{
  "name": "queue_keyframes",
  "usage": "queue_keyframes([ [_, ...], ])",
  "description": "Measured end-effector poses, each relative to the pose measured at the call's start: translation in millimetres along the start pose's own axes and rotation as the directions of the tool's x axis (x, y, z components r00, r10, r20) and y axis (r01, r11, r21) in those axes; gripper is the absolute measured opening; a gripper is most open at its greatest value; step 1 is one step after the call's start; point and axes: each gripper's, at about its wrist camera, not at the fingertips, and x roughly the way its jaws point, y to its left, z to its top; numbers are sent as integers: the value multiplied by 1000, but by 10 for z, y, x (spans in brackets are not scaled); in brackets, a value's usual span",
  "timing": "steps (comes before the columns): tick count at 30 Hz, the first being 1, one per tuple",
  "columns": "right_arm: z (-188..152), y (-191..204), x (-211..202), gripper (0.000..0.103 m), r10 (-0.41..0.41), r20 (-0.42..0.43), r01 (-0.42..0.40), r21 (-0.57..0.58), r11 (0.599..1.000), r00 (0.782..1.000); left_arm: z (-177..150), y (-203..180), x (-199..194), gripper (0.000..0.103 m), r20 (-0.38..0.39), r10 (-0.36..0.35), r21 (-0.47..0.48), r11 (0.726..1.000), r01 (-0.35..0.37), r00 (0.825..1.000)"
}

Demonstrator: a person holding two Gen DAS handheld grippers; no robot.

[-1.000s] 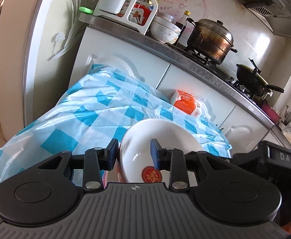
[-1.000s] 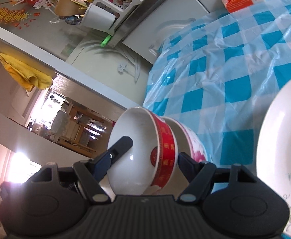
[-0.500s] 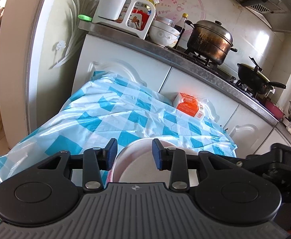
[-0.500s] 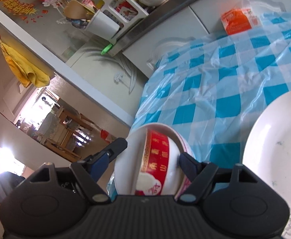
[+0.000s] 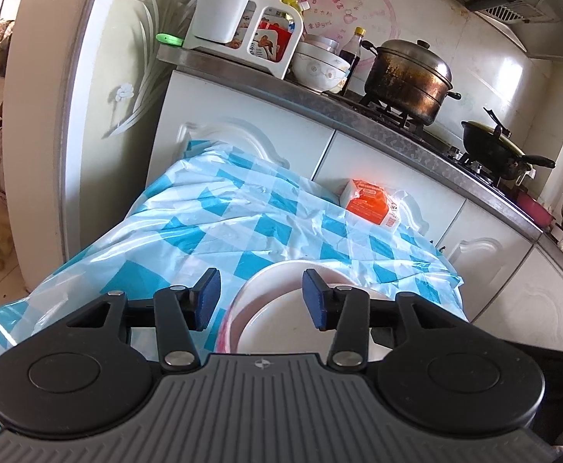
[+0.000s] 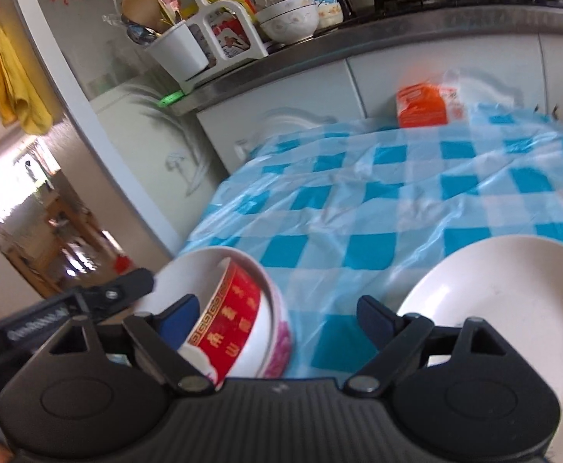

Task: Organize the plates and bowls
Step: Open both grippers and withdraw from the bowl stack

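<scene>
A red-banded white bowl (image 6: 227,328) sits tilted inside a pink-flowered bowl (image 6: 277,332) at the near left of the checked table (image 6: 378,193). My right gripper (image 6: 277,318) is open wide; its left finger is beside the red bowl and the jaws hold nothing. A large white plate (image 6: 505,308) lies at the near right. In the left wrist view the nested bowls (image 5: 277,308) show between and below my left gripper (image 5: 260,299), which is open and empty above them.
An orange packet (image 5: 370,200) lies at the table's far edge against the white cabinets. On the counter stand a white utensil rack (image 5: 243,19), stacked bowls (image 5: 316,65), a steamer pot (image 5: 408,73) and a black wok (image 5: 493,150). A doorway opens at left.
The red bowl went from tilted in my right gripper down into the pink-flowered bowl. My right gripper let go and opened wide. My left gripper opened wider and rose from the bowls.
</scene>
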Motion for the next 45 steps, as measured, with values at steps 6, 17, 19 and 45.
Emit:
queue_keyframes([
  [6, -56, 20, 75, 88, -29, 14, 29, -48, 998, 999, -10, 42, -21, 56, -9, 17, 3, 1000, -17, 1000],
  [17, -78, -1, 77, 88, -11, 49, 12, -20, 1000, 999, -39, 67, -26, 67, -14, 41, -13, 999, -41, 999],
  [19, -61, -11, 35, 88, 3, 70, -2, -8, 1000, 998, -40, 65, -19, 67, -13, 46, -15, 999, -46, 999],
  [45, -214, -243, -711, 102, -96, 222, 75, 100, 992, 970, -128, -133, -481, 101, 6, 70, 116, 991, -70, 998],
])
